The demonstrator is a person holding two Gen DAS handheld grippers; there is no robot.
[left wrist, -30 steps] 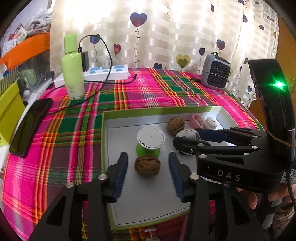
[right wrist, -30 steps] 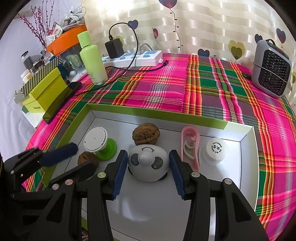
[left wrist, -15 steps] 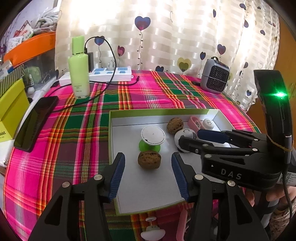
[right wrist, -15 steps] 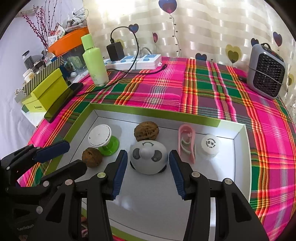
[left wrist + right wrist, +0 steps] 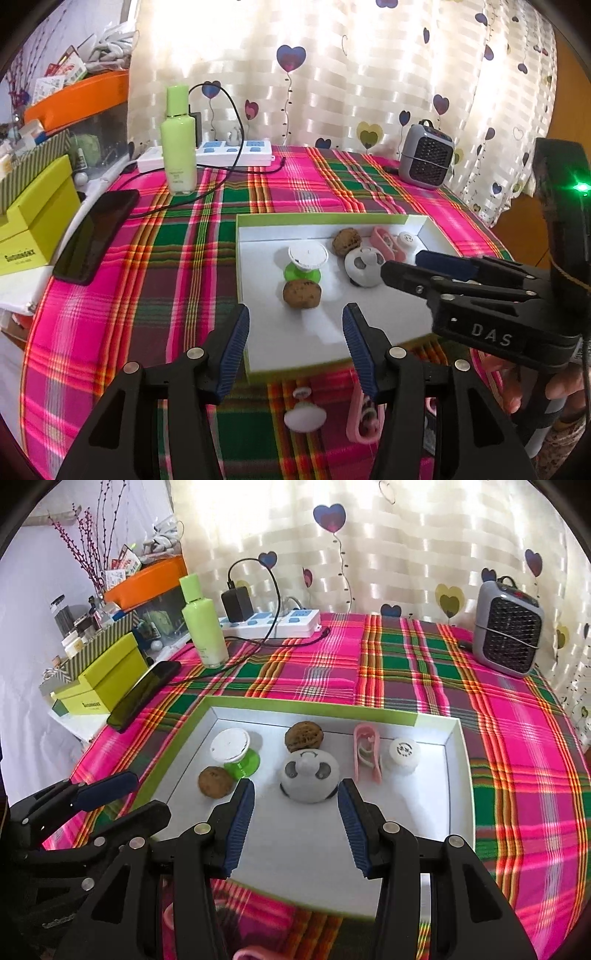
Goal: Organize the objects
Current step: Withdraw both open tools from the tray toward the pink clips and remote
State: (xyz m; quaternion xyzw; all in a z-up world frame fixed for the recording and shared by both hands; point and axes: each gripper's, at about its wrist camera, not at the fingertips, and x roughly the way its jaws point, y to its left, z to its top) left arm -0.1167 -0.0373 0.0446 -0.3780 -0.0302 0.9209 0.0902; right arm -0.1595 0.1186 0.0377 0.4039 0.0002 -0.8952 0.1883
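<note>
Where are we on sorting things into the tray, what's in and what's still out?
In the tray: two walnuts, a green-stemmed spool, a panda timer, a pink clip and a white cap. Left gripper and right gripper are both open and empty. Left on the cloth near the tray: a white knob and a second pink clip.

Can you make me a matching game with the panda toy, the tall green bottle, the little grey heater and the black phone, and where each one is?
Things:
1. panda toy
2. green bottle
3. grey heater
4. black phone

Places:
A. standing beside the white power strip
B. inside the white tray, between two walnuts
C. lying at the cloth's left edge, by the yellow-green box
D. at the far right, near the curtain

Pairs: 1-B, 2-A, 3-D, 4-C
</note>
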